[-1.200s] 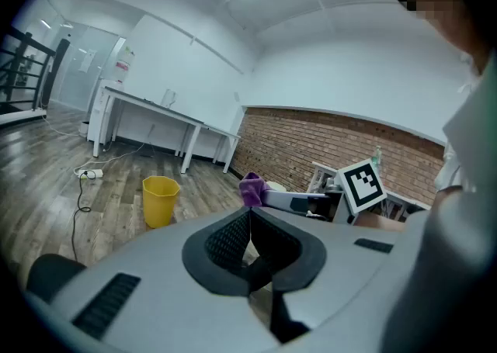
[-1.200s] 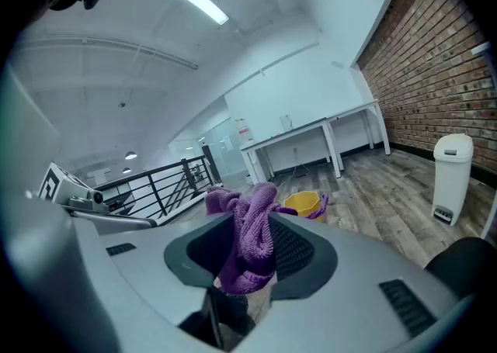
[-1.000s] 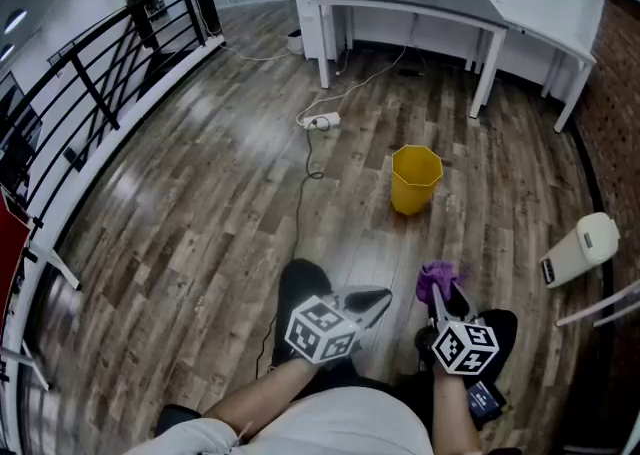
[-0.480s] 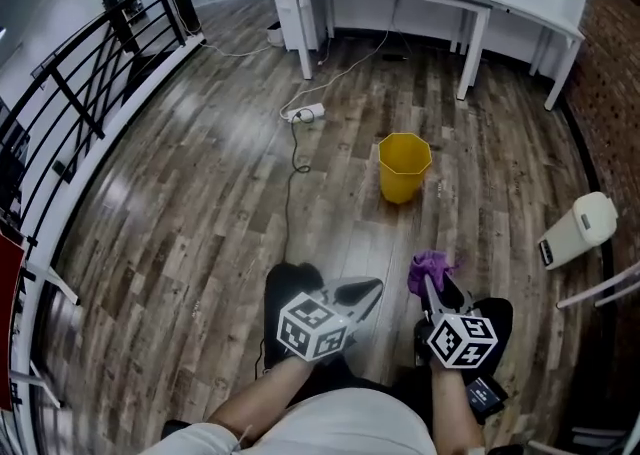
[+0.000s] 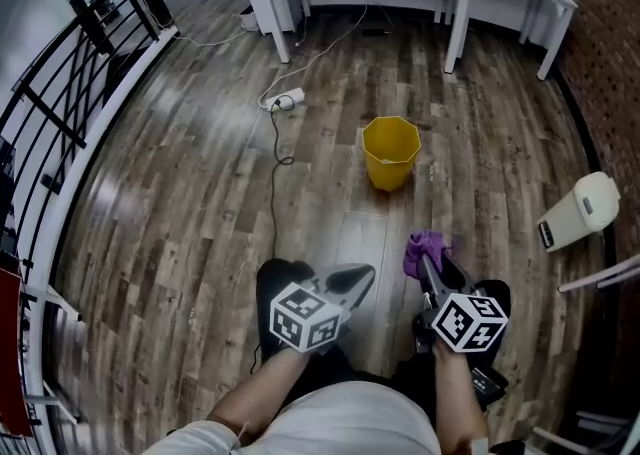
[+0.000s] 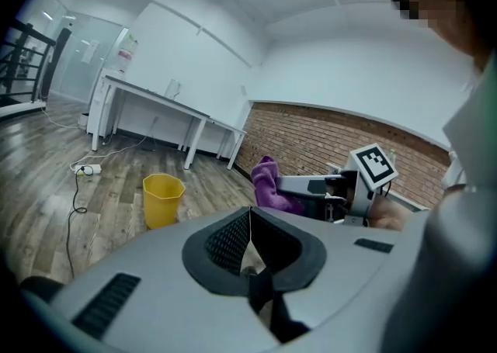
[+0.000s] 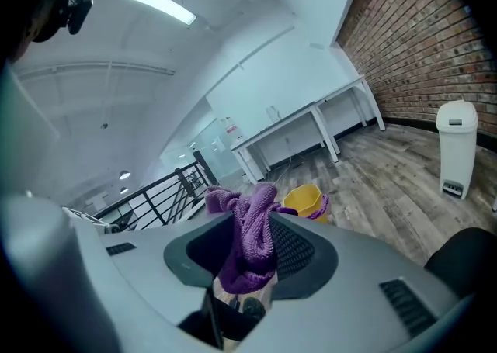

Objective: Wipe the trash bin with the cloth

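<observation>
My right tongs (image 5: pixel 433 268) pinch the purple cloth (image 7: pixel 250 229), soft and limp, bunched above the tips. My left tongs (image 6: pixel 249 229) are closed on nothing. The yellow bin (image 5: pixel 390 151) stands upright mid-floor (image 5: pixel 200 203), well ahead of me. It looks like light, thin plastic that would slide, so I'd steady its rim.

No words, numbers or signs can be read here; any small marks are too blurry to tell.

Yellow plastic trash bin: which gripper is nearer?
Right, slightly. The right gripper, clamping a purple cloth, is short of the yellow bin, rightward; the left gripper sits farther back, leftward.
</observation>
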Demonstrator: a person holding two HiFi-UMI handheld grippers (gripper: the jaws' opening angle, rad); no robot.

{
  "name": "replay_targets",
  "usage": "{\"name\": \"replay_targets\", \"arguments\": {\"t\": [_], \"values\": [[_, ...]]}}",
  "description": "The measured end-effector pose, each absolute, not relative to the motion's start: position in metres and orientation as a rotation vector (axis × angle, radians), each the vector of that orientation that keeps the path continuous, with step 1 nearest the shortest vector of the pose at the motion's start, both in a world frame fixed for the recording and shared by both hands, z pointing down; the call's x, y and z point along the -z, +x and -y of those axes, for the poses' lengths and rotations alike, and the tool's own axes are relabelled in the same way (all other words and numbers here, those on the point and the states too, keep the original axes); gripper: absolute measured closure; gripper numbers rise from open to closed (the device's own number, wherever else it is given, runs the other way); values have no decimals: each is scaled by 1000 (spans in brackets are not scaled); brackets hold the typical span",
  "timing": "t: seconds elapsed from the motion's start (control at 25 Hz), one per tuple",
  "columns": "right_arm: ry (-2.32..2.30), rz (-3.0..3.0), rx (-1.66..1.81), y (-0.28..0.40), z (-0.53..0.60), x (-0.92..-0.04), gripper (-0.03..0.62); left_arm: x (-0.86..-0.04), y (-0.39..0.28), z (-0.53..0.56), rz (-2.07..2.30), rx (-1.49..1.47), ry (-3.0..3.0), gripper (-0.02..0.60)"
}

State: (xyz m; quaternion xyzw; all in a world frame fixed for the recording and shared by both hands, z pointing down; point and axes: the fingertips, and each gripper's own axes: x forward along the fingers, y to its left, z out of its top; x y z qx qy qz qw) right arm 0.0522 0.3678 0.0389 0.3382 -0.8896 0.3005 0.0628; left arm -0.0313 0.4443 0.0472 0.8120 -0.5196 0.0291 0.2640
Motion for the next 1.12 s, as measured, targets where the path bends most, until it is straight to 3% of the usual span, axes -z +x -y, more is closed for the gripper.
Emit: {"name": "replay_targets", "arguments": {"t": [0.6, 1.12], "values": [[1007, 2682, -949, 16, -241, -18, 453, -9, -58, -317, 1473, -142, 2271, 575], [1183, 2546, -960, -10, -128, -38, 453, -48, -102, -234, 1455, -125, 2232, 575]]}}
